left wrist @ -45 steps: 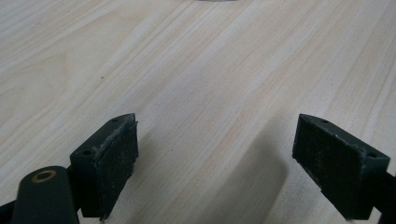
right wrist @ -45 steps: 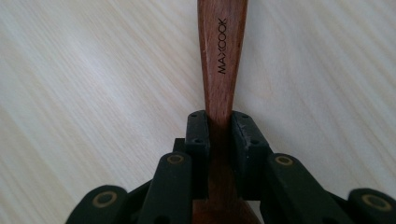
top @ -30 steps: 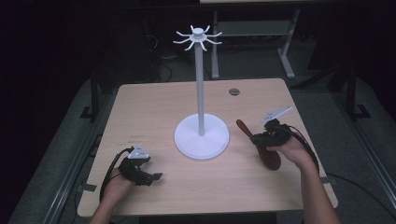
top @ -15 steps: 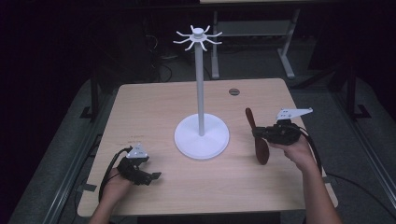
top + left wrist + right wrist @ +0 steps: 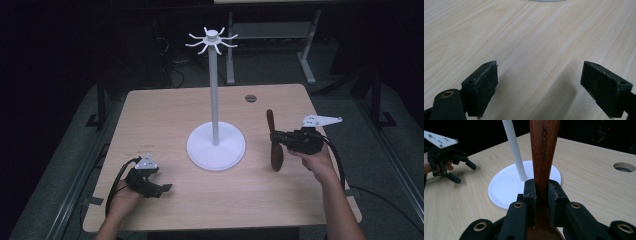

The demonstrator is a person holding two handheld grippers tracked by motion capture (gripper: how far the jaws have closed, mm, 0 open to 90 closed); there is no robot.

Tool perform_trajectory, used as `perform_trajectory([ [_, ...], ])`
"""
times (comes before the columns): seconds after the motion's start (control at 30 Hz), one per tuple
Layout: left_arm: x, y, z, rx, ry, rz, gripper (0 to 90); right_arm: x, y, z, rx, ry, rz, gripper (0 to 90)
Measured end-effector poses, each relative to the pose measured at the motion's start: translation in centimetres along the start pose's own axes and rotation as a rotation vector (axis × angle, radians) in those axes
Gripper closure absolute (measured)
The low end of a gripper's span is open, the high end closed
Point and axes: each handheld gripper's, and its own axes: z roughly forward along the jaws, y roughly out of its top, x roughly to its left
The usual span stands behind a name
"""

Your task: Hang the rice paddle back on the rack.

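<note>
A dark reddish-brown wooden spoon is pinched by its handle in the right gripper, and the word MAXCOOK is seen burned along that handle. In the high view the spoon is held nearly upright above the right part of the bench, handle up, bowl down, just right of the white stand. The bowl is cut off at the lower edge of the right gripper view. Whether the bowl touches the bench cannot be told. The left gripper is spread wide over bare wood, nothing between its pads.
</note>
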Motion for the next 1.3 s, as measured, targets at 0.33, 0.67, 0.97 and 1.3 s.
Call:
perform_trajectory([
  [0.33,0.4,0.0,0.2,0.003,0.001,0.0,13.9,0.6,0.8,-0.2,-0.075,0.008,0.009,77.8],
  [0.67,0.4,0.0,0.3,-0.013,0.015,-0.014,13.9,1.1,2.2,-0.3,-0.131,-0.002,-0.005,77.8],
  [0.97,0.2,0.1,0.1,-0.021,0.025,0.0,13.9,2.2,5.1,-0.5,-0.163,-0.003,-0.07,77.8],
  [1.3,-0.1,0.2,0.1,-0.027,0.018,-0.002,13.9,3.1,8.5,-0.1,-0.191,0.017,-0.12,77.7],
])
